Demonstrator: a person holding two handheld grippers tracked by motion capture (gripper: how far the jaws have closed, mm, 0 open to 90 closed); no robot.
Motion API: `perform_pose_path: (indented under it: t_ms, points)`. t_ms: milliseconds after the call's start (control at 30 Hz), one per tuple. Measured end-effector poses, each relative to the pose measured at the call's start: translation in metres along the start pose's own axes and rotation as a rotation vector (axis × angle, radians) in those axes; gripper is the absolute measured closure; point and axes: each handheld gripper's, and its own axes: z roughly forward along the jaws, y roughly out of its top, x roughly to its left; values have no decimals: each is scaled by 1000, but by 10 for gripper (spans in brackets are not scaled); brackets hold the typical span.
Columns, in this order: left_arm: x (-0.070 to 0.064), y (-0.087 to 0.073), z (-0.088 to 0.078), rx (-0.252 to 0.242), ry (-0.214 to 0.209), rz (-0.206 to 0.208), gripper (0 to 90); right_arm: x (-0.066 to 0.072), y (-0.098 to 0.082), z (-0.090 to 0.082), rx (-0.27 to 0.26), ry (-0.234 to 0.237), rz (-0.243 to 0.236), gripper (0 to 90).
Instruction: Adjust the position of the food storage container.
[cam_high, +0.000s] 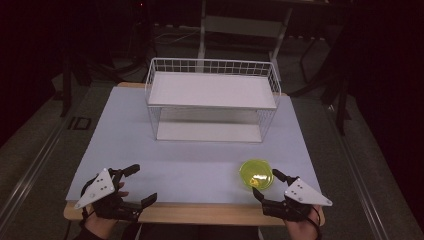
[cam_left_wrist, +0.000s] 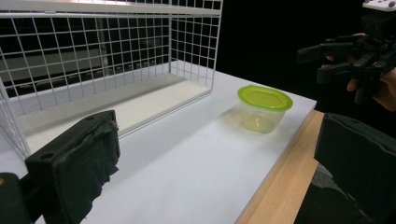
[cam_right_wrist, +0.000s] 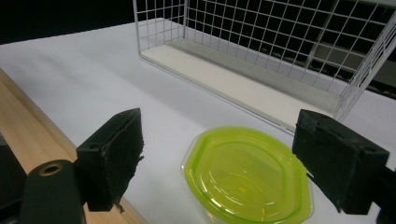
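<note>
Item: small clear plastic tub with a lime-green snap lid (cam_high: 256, 173), one piece. It stands upright on the white table top (cam_high: 190, 160), lid uppermost and seated on the tub, at the near right of the table, close to the pale wooden front edge (cam_high: 200, 212). The lid is a rounded oval; from the high view the outline reads almost round, so the long axis cannot be told with certainty. Through the clear wall in the left gripper view, the tub looks empty apart from a yellow-green tint at its base.

Item: white wire-grid shelf rack (cam_high: 212, 100), two tiers, standing at the far middle of the table, well apart from the tub. Its long side runs across the table, open face toward the person. Upper white shelf board (cam_high: 210, 90) and lower white base board (cam_high: 209, 131) both bare.

Item: left gripper (cam_high: 136, 186), black, with grey three-cornered plate, held at the near left corner of the table. Jaws spread wide, nothing between them; well apart from the tub.

Item: right gripper (cam_high: 266, 184), black, with grey plate, held at the near right edge. Jaws spread wide and unclenched; in the right gripper view the tub sits just ahead and between the two pads (cam_right_wrist: 112, 154), with a gap on each side and no contact visible.
</note>
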Motion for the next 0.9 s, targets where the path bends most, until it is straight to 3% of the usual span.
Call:
perform_pose_path:
  t_ms: [200,433,633,833,900]
  points:
    - [-1,0,1,6,-8,4,10,2,-1,3,37,28,-18,162]
    - [-2,0,1,-2,-15,15,10,10,5,2,41,79,-34,163]
    - [-2,0,0,-2,-20,14,10,14,18,3,9,120,-77,150]
    - [-3,0,1,-1,-21,22,10,14,34,1,-9,105,-106,138]
    - [-3,0,1,-1,-23,19,10,12,41,0,-14,112,-94,143]
